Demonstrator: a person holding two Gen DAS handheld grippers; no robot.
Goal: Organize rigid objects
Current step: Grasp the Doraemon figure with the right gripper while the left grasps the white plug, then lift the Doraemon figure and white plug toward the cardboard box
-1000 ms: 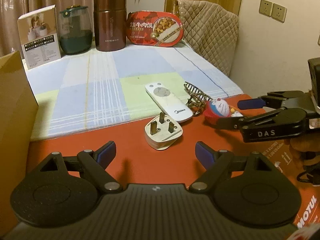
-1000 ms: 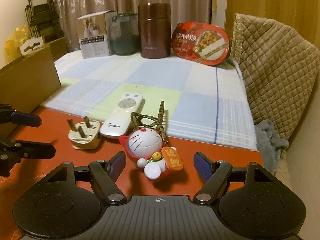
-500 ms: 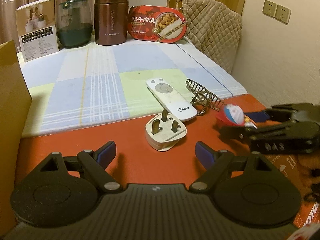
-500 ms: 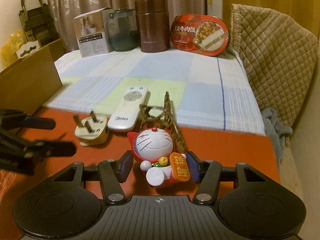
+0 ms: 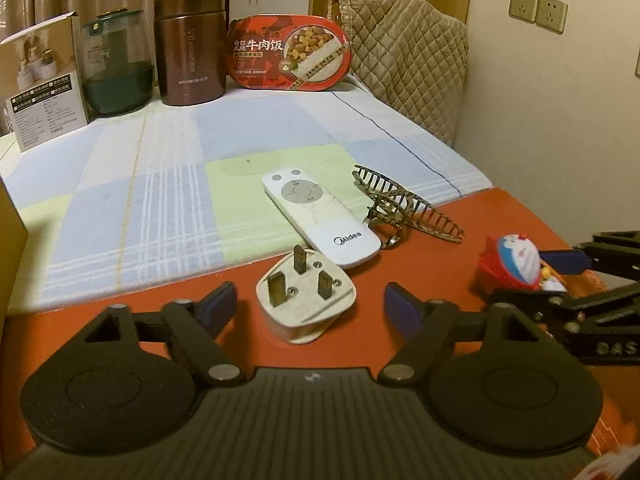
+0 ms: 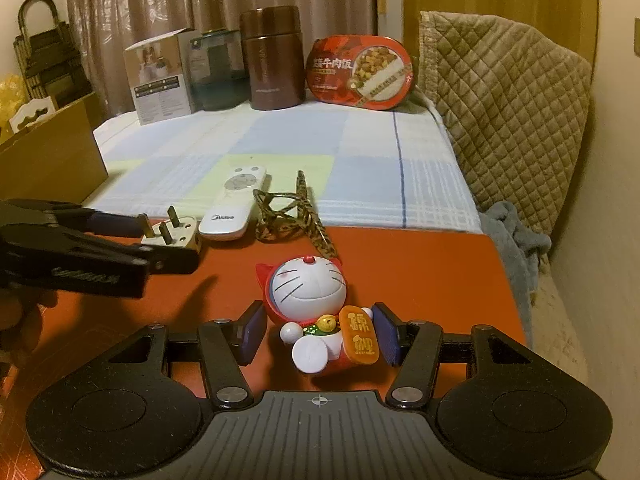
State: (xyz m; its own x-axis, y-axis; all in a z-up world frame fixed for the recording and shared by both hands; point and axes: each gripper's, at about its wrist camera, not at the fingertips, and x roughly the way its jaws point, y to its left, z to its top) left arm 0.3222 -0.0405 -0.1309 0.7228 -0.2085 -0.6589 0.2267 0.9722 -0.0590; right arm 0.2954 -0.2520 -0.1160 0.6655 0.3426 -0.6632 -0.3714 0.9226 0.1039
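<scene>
Right wrist view: cat figurine (image 6: 310, 312) between the pads of the right hand-held gripper (image 6: 318, 334).
The pads sit narrow against the figurine's sides on the red worktop (image 6: 420, 276). Left of the figurine, the left hand-held gripper (image 5: 310, 308) is closing, its pads still clear of the white plug (image 5: 306, 300) lying between them, prongs up.

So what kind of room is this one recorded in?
Probably a bedroom at home: a bed with a checked sheet, curtains behind it, and a quilted cover draped at the side.
</scene>
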